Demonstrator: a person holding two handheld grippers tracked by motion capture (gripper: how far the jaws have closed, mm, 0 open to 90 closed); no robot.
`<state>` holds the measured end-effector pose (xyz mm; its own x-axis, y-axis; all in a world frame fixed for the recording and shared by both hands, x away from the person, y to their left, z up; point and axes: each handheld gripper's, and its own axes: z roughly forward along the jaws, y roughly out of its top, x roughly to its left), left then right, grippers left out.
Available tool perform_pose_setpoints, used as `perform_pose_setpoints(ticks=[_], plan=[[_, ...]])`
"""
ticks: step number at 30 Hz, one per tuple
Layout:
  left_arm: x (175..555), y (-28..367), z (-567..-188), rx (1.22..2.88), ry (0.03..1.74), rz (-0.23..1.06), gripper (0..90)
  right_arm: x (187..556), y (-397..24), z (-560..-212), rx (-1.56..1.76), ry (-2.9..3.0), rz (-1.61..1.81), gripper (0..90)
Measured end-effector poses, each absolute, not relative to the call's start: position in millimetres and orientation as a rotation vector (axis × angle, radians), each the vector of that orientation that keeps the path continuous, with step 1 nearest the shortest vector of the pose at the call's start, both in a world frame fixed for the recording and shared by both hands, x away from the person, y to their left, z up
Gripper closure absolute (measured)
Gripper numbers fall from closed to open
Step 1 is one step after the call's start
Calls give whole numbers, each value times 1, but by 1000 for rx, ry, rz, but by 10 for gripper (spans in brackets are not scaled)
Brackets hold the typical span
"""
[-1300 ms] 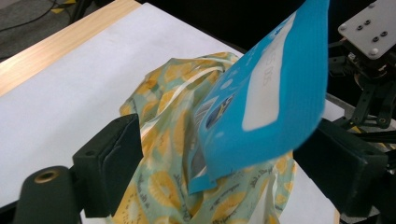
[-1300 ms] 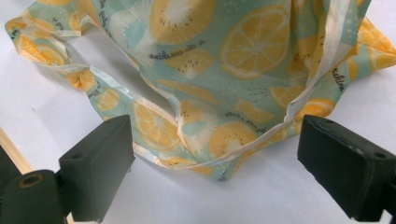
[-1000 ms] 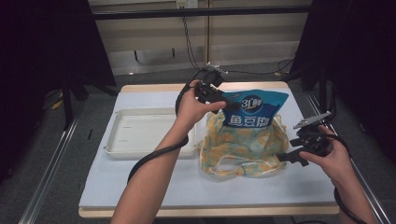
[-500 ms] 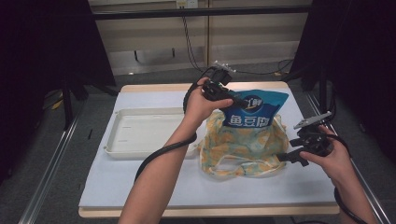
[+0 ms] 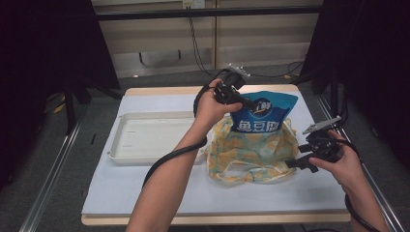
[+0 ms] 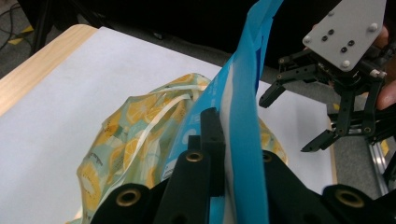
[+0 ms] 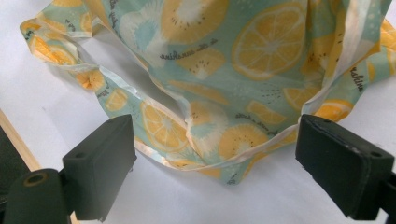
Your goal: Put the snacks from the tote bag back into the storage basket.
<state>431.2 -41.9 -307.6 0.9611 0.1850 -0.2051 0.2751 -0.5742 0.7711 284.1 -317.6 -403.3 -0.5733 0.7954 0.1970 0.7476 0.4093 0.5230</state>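
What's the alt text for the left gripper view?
The left tool is shut on the edge of a blue pouch that rises from a lemon-print fabric bag on the white table cover; the right tool hangs open beyond.

A lab or recording booth is suggested: a table (image 5: pixel 145 203) covered in white sheet is enclosed by black curtains (image 5: pixel 43 58) and metal rails (image 5: pixel 48 188), with cables (image 5: pixel 198 43) hung along the bare back wall (image 5: pixel 159 29).
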Motion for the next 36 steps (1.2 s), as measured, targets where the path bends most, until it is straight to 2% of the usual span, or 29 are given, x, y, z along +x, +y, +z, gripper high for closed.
perform_pose_setpoints(ticks=[12,36], plan=[[426,-46,-293,2191,299,-124,900,284,-317,-404,1398,2570,892,117],[431,-32,-216,2168,321,-146,900,284,-317,-403,1394,2568,909,116]])
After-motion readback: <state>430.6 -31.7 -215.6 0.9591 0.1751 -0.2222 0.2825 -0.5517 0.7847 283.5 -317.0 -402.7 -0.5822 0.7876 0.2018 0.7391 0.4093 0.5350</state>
